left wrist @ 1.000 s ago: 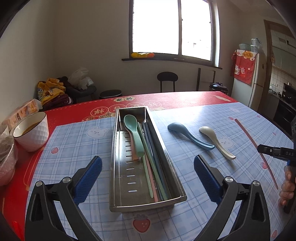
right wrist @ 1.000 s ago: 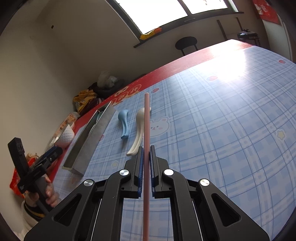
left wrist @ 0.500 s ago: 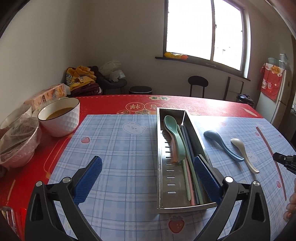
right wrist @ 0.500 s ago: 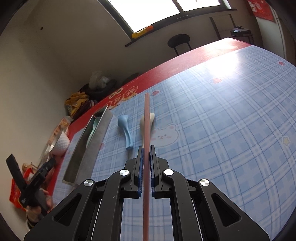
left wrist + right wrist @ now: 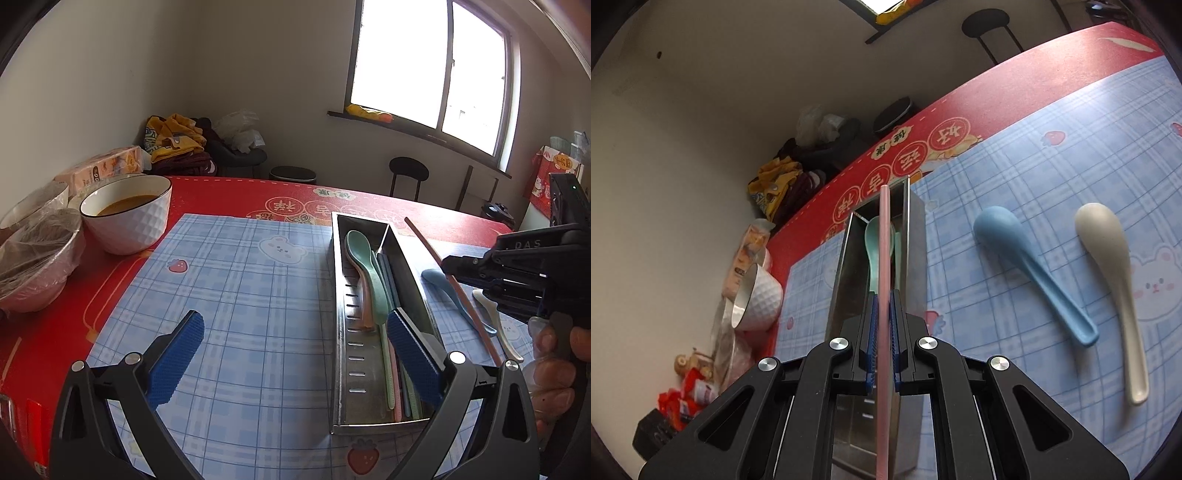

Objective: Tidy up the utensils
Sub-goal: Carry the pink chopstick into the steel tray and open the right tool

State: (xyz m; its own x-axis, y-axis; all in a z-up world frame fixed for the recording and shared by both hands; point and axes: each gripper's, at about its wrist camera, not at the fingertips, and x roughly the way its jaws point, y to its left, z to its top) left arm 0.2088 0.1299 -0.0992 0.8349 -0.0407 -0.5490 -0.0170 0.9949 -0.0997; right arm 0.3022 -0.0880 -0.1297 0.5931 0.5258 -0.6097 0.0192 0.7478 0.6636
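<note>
Right wrist view shows my right gripper (image 5: 882,325) clamped tight on a pink chopstick (image 5: 884,236), which runs forward between the pads and sits in line over the steel utensil tray (image 5: 916,236), not yet lowered in. I count the tray as partly filled: a green spoon (image 5: 364,266) lies in it with a pinkish one under it and several chopsticks (image 5: 391,362) alongside. Two pieces remain out on the checked mat (image 5: 251,295), to the tray's right: a blue spoon (image 5: 1030,269) and a cream spoon (image 5: 1112,266), lying near each other but apart. My left gripper (image 5: 291,358) stands wide open and empty, hovering near the tray's near end. So I judge the job past halfway, with this chopstick and both spoons left.
</note>
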